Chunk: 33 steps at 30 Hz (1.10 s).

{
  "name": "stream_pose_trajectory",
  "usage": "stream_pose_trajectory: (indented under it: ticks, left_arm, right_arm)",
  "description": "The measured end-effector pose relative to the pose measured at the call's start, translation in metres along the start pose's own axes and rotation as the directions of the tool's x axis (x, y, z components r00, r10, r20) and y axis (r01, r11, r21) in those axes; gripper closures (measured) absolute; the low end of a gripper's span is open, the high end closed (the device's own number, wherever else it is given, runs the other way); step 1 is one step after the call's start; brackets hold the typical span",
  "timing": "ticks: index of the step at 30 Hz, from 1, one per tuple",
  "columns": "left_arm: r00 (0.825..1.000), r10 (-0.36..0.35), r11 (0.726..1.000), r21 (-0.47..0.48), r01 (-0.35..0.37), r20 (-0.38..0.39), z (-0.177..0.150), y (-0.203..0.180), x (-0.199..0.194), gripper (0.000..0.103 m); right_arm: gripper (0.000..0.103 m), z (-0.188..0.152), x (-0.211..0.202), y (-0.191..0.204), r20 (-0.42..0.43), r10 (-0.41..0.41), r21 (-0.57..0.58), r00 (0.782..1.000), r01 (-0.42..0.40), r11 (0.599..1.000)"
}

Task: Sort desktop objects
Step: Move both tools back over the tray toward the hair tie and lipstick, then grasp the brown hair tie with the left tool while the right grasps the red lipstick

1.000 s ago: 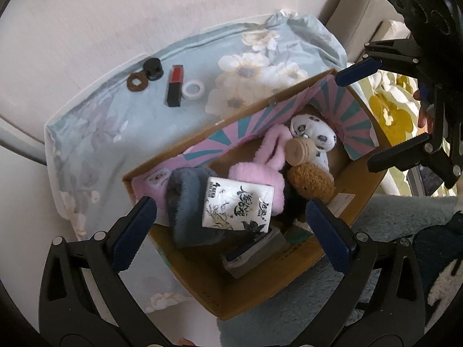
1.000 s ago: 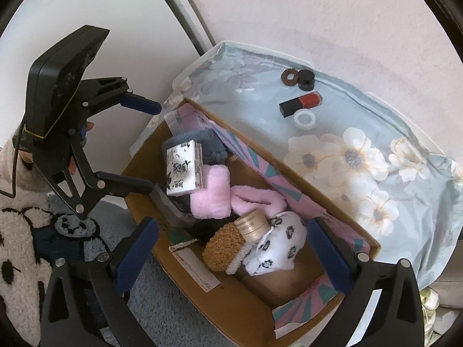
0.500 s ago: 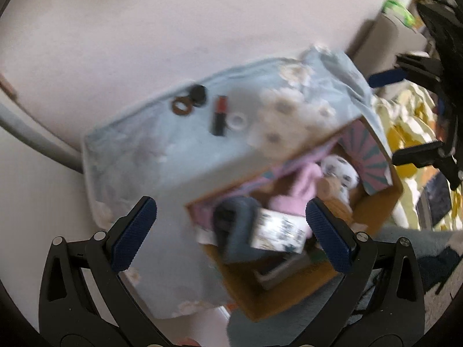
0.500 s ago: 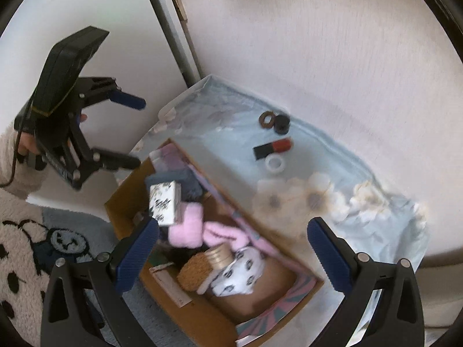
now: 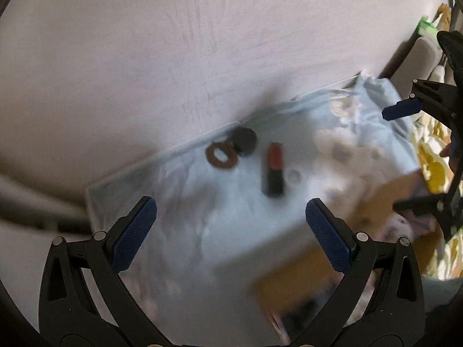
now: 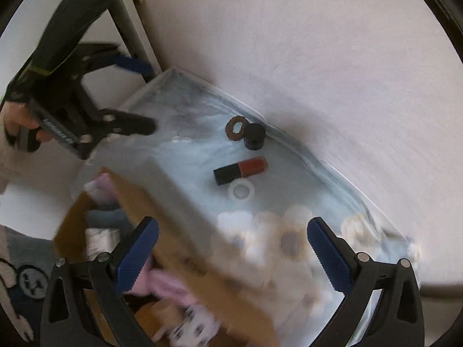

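Observation:
On the light-blue floral cloth (image 5: 202,225) lie a red and black lipstick (image 5: 273,172) (image 6: 241,170), a brown ring (image 5: 221,155) (image 6: 235,128), a black cap (image 5: 244,141) (image 6: 254,136) and a white ring (image 5: 294,175) (image 6: 241,190). My left gripper (image 5: 230,234) hangs open and empty above the cloth, short of these items. My right gripper (image 6: 231,254) is open and empty too, over the edge of the cardboard box (image 6: 185,237) (image 5: 332,260) of plush toys. Both views are motion-blurred.
A pale wall (image 5: 173,43) rises right behind the cloth. A pink plush (image 6: 170,286) and a spotted plush (image 6: 196,326) lie in the box. A grey pole (image 6: 127,26) stands at the left. A person's hand (image 6: 20,121) holds the left gripper.
Both grippers have swung away from the box toward the small items on the cloth, which now look larger and nearer. Both stay open.

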<state>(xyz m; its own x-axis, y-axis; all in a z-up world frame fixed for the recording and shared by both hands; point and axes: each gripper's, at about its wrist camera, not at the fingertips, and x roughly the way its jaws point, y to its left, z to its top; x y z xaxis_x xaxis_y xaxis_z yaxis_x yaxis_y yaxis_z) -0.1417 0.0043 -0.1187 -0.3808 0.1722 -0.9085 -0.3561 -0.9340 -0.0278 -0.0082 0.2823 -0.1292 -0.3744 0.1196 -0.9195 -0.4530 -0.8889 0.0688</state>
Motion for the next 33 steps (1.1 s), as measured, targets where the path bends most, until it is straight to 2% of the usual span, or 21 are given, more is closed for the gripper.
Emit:
stream_pose_trajectory:
  ticks: [5, 8, 10, 15, 19, 22, 25, 27, 28, 30, 33]
  left_arm:
    - [1.000, -0.025, 1.000, 0.018, 0.024, 0.013, 0.010, 0.015, 0.067, 0.004]
    - [1.000, -0.028, 0.999, 0.028, 0.028, 0.013, 0.013, 0.018, 0.093, 0.007]
    - [0.999, -0.038, 0.999, 0.026, 0.038, -0.006, 0.013, 0.020, 0.111, 0.012]
    - [1.000, -0.015, 0.999, 0.051, 0.015, -0.003, 0.011, 0.021, 0.129, 0.018]
    - [0.999, -0.041, 0.999, 0.032, 0.041, 0.004, 0.011, 0.024, 0.138, 0.021]
    - [1.000, -0.023, 0.998, 0.050, 0.022, 0.018, 0.007, 0.022, 0.139, 0.027]
    - [0.999, -0.022, 0.998, 0.056, 0.020, 0.026, 0.006, 0.023, 0.136, 0.043]
    - [0.999, -0.029, 0.999, 0.045, 0.028, 0.024, 0.006, 0.027, 0.134, 0.058]
    - [0.999, -0.034, 0.999, 0.036, 0.033, 0.025, 0.006, 0.029, 0.134, 0.062]
    - [0.999, -0.036, 0.999, 0.020, 0.035, 0.027, 0.005, 0.032, 0.133, 0.077]
    - [0.999, -0.045, 0.999, 0.003, 0.045, 0.026, 0.001, 0.036, 0.131, 0.085]
  right_arm:
    - [0.001, 0.014, 0.063, -0.016, -0.037, 0.055, -0.045, 0.998, -0.056, 0.997]
    - [0.001, 0.020, 0.087, -0.019, -0.041, 0.062, -0.054, 0.997, -0.064, 0.996]
    - [0.001, 0.022, 0.099, -0.017, -0.042, 0.050, -0.070, 0.998, -0.052, 0.996]
    - [0.001, 0.025, 0.115, -0.011, -0.034, 0.012, -0.113, 0.999, -0.016, 0.993]
    - [0.001, 0.027, 0.122, -0.011, -0.017, 0.009, -0.113, 1.000, -0.011, 0.994]
    - [0.001, 0.026, 0.124, -0.010, 0.005, -0.012, -0.126, 1.000, 0.013, 0.992]
    - [0.004, 0.025, 0.125, -0.011, 0.016, -0.015, -0.126, 1.000, 0.017, 0.992]
    - [0.022, 0.025, 0.126, -0.012, 0.008, 0.010, -0.116, 1.000, -0.009, 0.993]
    - [0.022, 0.024, 0.125, -0.011, 0.012, 0.009, -0.113, 1.000, -0.008, 0.994]
    - [0.022, 0.023, 0.124, -0.010, 0.015, 0.003, -0.118, 1.000, -0.001, 0.993]
    - [0.022, 0.022, 0.120, -0.010, 0.011, 0.007, -0.113, 1.000, -0.005, 0.994]
